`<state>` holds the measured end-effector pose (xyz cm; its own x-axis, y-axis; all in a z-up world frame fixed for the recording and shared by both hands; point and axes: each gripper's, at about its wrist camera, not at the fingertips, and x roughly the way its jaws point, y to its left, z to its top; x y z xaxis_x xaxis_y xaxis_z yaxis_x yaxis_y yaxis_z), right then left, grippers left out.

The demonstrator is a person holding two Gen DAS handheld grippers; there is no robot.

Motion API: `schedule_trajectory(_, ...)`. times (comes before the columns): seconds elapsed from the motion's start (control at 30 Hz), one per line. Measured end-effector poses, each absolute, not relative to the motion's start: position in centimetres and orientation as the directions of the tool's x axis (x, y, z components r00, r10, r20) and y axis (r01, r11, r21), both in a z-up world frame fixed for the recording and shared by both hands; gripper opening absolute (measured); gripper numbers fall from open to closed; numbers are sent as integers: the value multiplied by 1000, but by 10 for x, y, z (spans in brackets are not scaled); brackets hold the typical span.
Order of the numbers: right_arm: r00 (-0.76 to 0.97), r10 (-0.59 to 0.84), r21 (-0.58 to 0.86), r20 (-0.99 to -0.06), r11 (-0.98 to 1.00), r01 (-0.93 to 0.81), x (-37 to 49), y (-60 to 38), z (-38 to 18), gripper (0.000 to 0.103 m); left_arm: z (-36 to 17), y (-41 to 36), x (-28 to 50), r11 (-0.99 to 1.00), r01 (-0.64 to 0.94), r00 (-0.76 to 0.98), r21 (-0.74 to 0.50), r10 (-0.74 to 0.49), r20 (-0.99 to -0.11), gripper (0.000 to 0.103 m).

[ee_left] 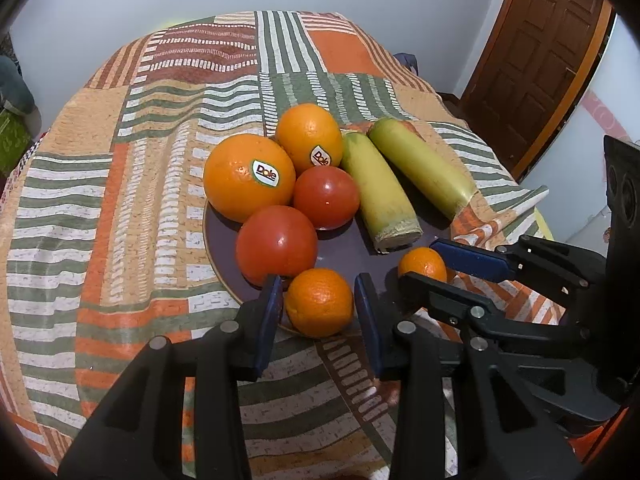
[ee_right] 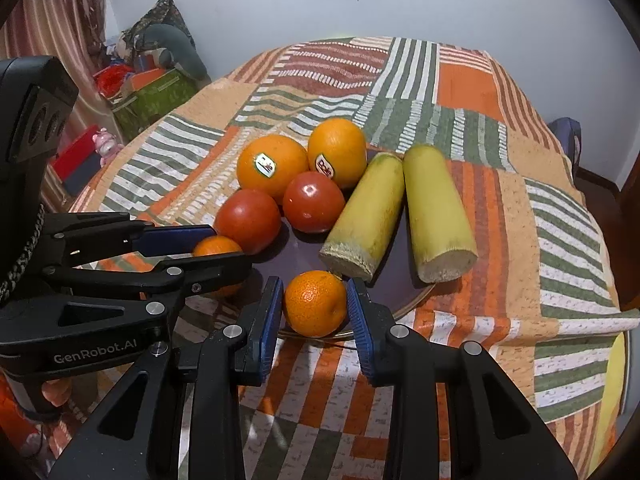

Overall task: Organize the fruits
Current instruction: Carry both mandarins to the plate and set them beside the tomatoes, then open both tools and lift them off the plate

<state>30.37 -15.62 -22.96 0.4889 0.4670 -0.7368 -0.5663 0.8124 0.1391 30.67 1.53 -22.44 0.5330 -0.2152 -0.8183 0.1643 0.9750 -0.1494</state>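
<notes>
A dark purple plate (ee_left: 352, 248) (ee_right: 288, 256) on the patterned tablecloth holds two large Dole oranges (ee_left: 248, 178) (ee_right: 272, 168), two red tomatoes (ee_left: 276, 242) (ee_right: 314, 202) and two yellow-green cut stalks (ee_left: 380, 188) (ee_right: 436, 216). My left gripper (ee_left: 318, 304) has its blue pads around a small mandarin (ee_left: 319, 302) at the plate's near rim; a small gap shows on the right side. My right gripper (ee_right: 314, 306) has its pads against another small mandarin (ee_right: 315, 304) on the rim. Each gripper shows in the other's view (ee_left: 468, 270) (ee_right: 180, 248).
The round table (ee_left: 120, 160) has a striped orange, green and white cloth. A wooden door (ee_left: 540, 60) stands at the right. Boxes and clutter (ee_right: 148, 80) lie beyond the table's left edge. A wall is behind.
</notes>
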Motion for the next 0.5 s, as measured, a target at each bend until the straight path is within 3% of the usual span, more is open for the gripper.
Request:
schedule_trajectory(0.3, 479, 463, 147, -745, 816, -559, 306, -156, -229, 31, -221, 18, 304, 977, 145, 532, -154, -208, -821, 40)
schedule_trajectory(0.5, 498, 469, 149, -729, 819, -554, 298, -160, -216, 37, -202, 23, 284, 982, 133, 583, -131, -184, -791, 52)
